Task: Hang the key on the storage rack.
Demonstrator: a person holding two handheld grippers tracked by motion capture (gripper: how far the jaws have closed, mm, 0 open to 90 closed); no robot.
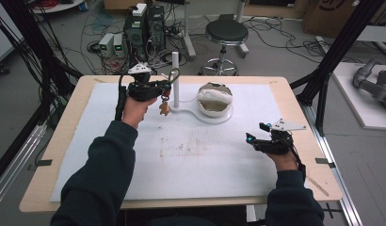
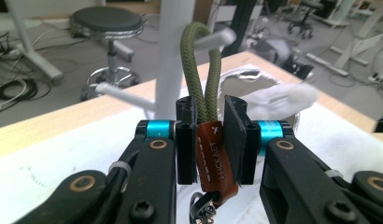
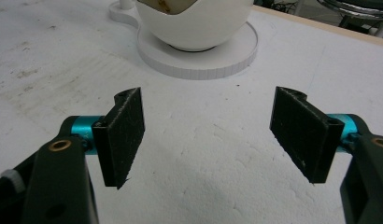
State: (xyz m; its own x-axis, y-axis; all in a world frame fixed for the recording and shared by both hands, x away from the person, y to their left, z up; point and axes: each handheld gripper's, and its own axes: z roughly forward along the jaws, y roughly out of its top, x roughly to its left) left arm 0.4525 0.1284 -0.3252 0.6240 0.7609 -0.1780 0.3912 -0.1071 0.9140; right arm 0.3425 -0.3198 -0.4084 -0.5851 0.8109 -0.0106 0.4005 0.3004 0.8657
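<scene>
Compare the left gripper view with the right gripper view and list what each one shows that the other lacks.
Left gripper view: the left gripper shut on the keychain, pinching its brown tag below the olive cord loop, with the white post and a stool behind. Right gripper view: the right gripper open above the white mat, facing the round base under the white bowl. Shared: mat and table edge.
</scene>
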